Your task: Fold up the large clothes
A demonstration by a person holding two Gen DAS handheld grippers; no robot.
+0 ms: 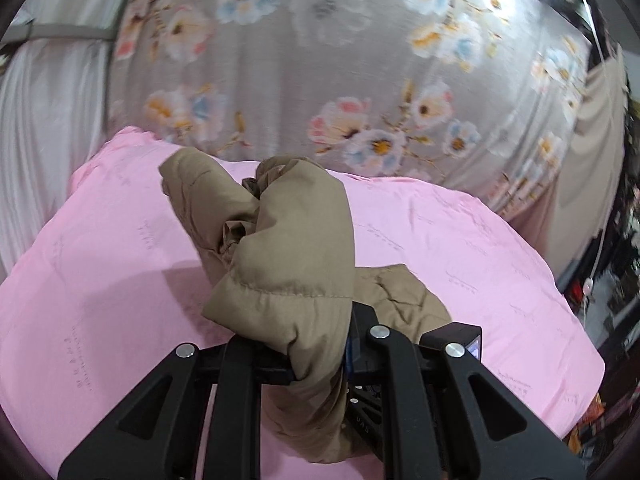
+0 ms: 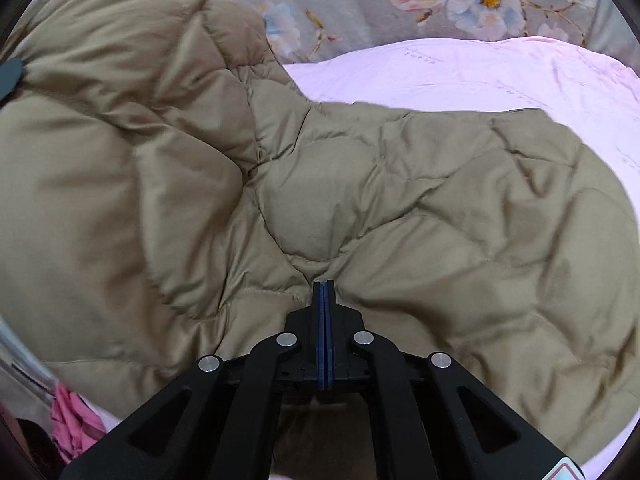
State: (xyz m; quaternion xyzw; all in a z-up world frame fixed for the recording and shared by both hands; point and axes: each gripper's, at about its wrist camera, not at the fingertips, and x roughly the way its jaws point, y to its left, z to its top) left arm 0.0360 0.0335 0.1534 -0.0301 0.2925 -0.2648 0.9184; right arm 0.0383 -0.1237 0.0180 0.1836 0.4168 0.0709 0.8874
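Tan quilted jacket (image 2: 360, 184) spread across centre frame on the pink sheet (image 2: 500, 72). Left gripper (image 1: 316, 356) clenched on a bunched sleeve at lower centre; right gripper (image 2: 324, 292) pinched closed at a seam, grasp uncertain. Puffy, soft, light, slippery: better gripped at stitched seams. No containers visible.

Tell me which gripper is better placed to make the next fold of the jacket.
Probably the left gripper: it grips a bunched sleeve of the jacket, lifted over the pink sheet. The right gripper pinches the body's near edge, which lies flat, so it better serves as anchor.
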